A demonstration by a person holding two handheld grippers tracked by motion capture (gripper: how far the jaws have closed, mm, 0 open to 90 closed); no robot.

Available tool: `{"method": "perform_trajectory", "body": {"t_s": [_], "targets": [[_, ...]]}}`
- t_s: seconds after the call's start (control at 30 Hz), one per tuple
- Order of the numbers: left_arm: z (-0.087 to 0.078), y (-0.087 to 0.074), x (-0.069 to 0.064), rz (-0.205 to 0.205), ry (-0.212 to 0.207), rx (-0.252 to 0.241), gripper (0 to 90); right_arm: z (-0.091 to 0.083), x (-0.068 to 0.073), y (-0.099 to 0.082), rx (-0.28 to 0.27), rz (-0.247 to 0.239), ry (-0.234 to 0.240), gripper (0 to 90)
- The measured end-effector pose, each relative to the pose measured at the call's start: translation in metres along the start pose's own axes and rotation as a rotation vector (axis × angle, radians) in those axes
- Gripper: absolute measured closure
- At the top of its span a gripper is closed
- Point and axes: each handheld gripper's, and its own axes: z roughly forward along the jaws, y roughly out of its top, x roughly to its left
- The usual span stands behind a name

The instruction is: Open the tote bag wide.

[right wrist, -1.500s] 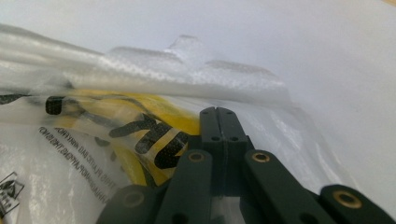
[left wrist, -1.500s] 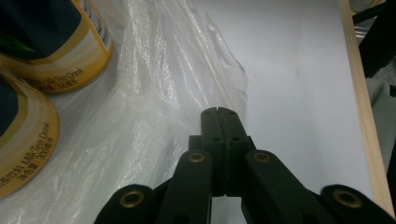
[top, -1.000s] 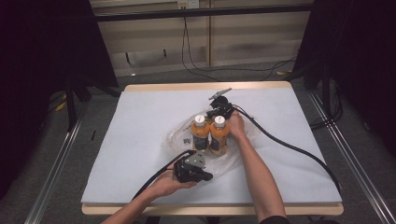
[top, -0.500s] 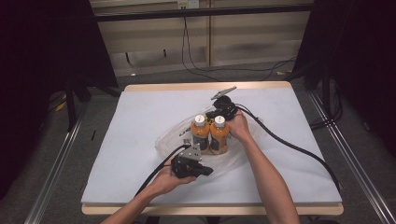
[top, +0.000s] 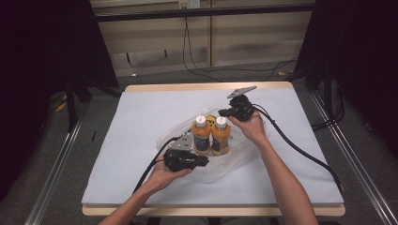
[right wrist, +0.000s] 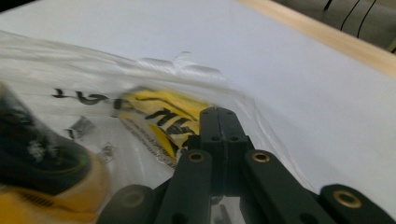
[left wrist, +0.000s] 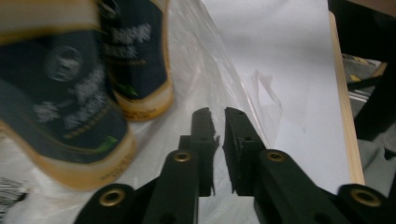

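Two orange bottles point(top: 202, 137) point(top: 220, 136) with dark labels stand side by side on a clear plastic bag point(top: 237, 161) in the middle of the table. My left gripper point(top: 205, 161) lies low at their near left. In the left gripper view the left gripper point(left wrist: 217, 114) shows a narrow gap; its jaws have just been opening, with nothing pinched and the bag point(left wrist: 210, 70) under them. Behind the bottles, my right gripper point(top: 220, 112) is shut. In the right gripper view the right gripper's point(right wrist: 218, 112) tips grip the bag point(right wrist: 93, 84) by its yellow print point(right wrist: 159, 116).
A white sheet point(top: 141, 122) covers the table, with a wooden edge point(top: 197, 86) at the back. Black cables point(top: 300, 150) trail from both grippers across the sheet. Dark stands and metal rails point(top: 51, 168) flank the table on the floor.
The right gripper has risen and shifted to the right behind the bottles, drawing the bag up. The left gripper has moved a little up and away from the near edge.
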Motion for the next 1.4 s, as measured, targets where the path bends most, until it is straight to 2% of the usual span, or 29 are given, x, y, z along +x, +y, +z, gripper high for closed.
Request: {"method": "perform_trajectory", "body": {"t_s": [0.07, 0.13, 0.17, 0.2, 0.23, 0.33, 0.37, 0.4, 0.5, 0.57, 0.63, 0.77, 0.9, 0.97, 1.03, 1.1, 1.2, 1.23, 1.27, 1.33, 1.4], "targets": [[-0.005, 0.0, -0.001, 0.023, 0.016, -0.022, 76.0, -0.011, 0.004, 0.0, -0.015, -0.017, -0.011, 90.0], [-0.008, 0.0, -0.001, 0.027, 0.042, -0.022, 68.4, -0.021, 0.006, -0.003, -0.02, -0.028, -0.036, 90.0], [-0.01, 0.0, -0.001, 0.02, 0.055, -0.025, 65.5, -0.026, 0.009, -0.005, -0.009, -0.053, -0.072, 90.0], [-0.013, -0.001, -0.001, 0.017, 0.074, -0.021, 62.6, -0.03, 0.011, -0.009, -0.001, -0.063, -0.08, 90.0], [-0.014, -0.001, -0.001, 0.006, 0.086, -0.036, 58.9, -0.033, 0.011, -0.013, -0.006, -0.063, -0.071, 90.0], [-0.021, -0.004, 0.001, -0.008, 0.136, -0.038, 48.1, -0.047, 0.014, -0.022, -0.021, -0.059, -0.087, 90.0], [-0.021, -0.005, 0.001, -0.026, 0.155, -0.045, 42.5, -0.053, 0.015, -0.025, -0.028, -0.058, -0.094, 88.4], [-0.023, -0.006, 0.002, -0.024, 0.161, -0.037, 39.1, -0.059, 0.015, -0.028, -0.039, -0.049, -0.101, 83.3], [-0.029, -0.006, 0.003, -0.033, 0.175, -0.057, 30.6, -0.076, 0.014, -0.037, -0.093, -0.006, -0.087, 76.9], [-0.033, -0.005, 0.003, -0.034, 0.185, -0.06, 24.5, -0.088, 0.014, -0.043, -0.121, 0.015, -0.072, 65.1], [-0.037, -0.006, 0.001, -0.045, 0.191, -0.067, 18.6, -0.099, 0.018, -0.048, -0.148, 0.032, -0.086, 52.1], [-0.051, -0.008, -0.004, -0.044, 0.217, -0.062, 12.3, -0.12, 0.028, -0.059, -0.196, 0.07, -0.077, 31.2], [-0.066, -0.015, -0.007, -0.06, 0.23, -0.066, 9.0, -0.137, 0.038, -0.075, -0.205, 0.077, -0.097, 22.0], [-0.075, -0.022, -0.008, -0.079, 0.266, -0.075, 6.7, -0.144, 0.042, -0.084, -0.212, 0.081, -0.107, 19.0], [-0.084, -0.028, -0.007, -0.096, 0.272, -0.084, 6.7, -0.15, 0.046, -0.092, -0.212, 0.083, -0.127, 17.7], [-0.093, -0.034, -0.007, -0.11, 0.286, -0.085, 6.0, -0.156, 0.048, -0.101, -0.226, 0.103, -0.126, 17.6], [-0.103, -0.044, -0.009, -0.116, 0.31, -0.085, 4.5, -0.163, 0.051, -0.115, -0.204, 0.105, -0.135, 18.3], [-0.105, -0.048, -0.01, -0.129, 0.324, -0.089, 4.3, -0.165, 0.051, -0.119, -0.198, 0.115, -0.135, 18.3], [-0.108, -0.052, -0.01, -0.138, 0.343, -0.076, 4.0, -0.168, 0.051, -0.124, -0.192, 0.114, -0.144, 18.2], [-0.113, -0.059, -0.011, -0.164, 0.358, -0.085, 2.9, -0.173, 0.052, -0.134, -0.18, 0.121, -0.172, 18.1], [-0.119, -0.066, -0.012, -0.167, 0.368, -0.086, 2.8, -0.181, 0.051, -0.147, -0.185, 0.149, -0.19, 17.6]]}}
